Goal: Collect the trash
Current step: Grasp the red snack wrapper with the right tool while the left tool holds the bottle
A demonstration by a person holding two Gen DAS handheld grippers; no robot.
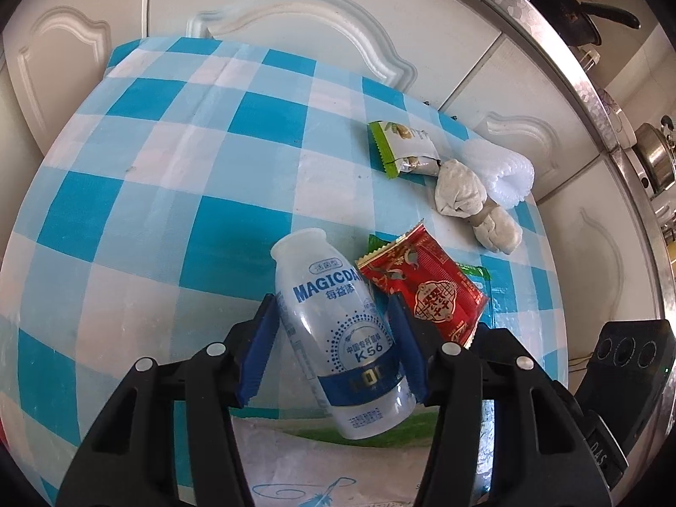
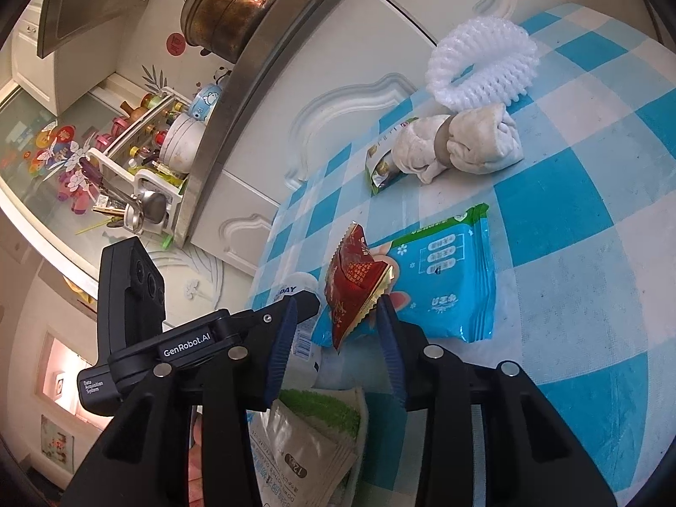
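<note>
A white plastic drink bottle with blue print lies between the blue pads of my left gripper, which press on both of its sides. In the right wrist view the bottle peeks out behind that gripper's finger. A red snack wrapper lies just right of the bottle. It stands crumpled between the pads of my right gripper. This red wrapper touches the right pad, and a gap shows at the left pad. Both grippers are close together at the near edge of the blue checked tablecloth.
Further back lie a green snack wrapper, a crumpled dirty tissue wad and a white foam net. A blue wet-wipes pack lies under the red wrapper. A white bag with sachets hangs below the grippers. White cabinet doors stand behind the table.
</note>
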